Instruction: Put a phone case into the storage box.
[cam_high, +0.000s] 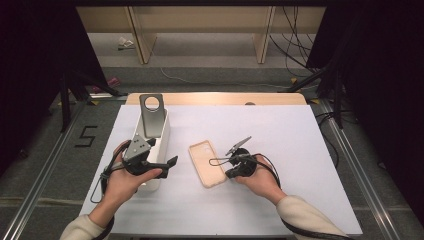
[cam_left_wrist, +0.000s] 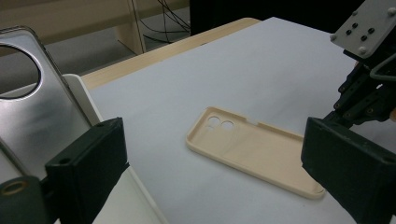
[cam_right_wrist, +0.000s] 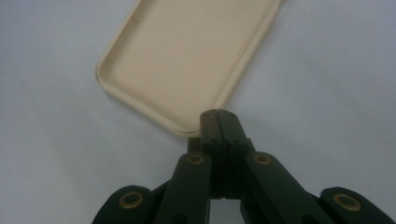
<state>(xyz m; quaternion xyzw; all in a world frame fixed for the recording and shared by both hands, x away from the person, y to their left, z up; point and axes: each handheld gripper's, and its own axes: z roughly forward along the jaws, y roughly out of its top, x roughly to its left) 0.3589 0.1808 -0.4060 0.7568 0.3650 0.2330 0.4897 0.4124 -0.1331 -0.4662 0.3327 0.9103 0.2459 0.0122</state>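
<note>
A beige phone case (cam_left_wrist: 254, 151) looks like soft matt plastic or silicone, smooth, with a raised rim. A second phone case (cam_left_wrist: 35, 109), silver-grey, has a glossy, brushed metallic sheen that catches the light. It stands in a white bin (cam_high: 162, 134) of smooth, plain plastic. The table (cam_high: 280, 130) is covered with a pale, matt sheet, even and without shine; a strip of light wood shows along its far edge. The left gripper (cam_left_wrist: 219, 182) has matt black plastic jaws, slightly grainy. The right gripper (cam_right_wrist: 218, 122) is of the same matt black plastic, with brass-coloured metal rivets and a dull grey metal plate on top.
</note>
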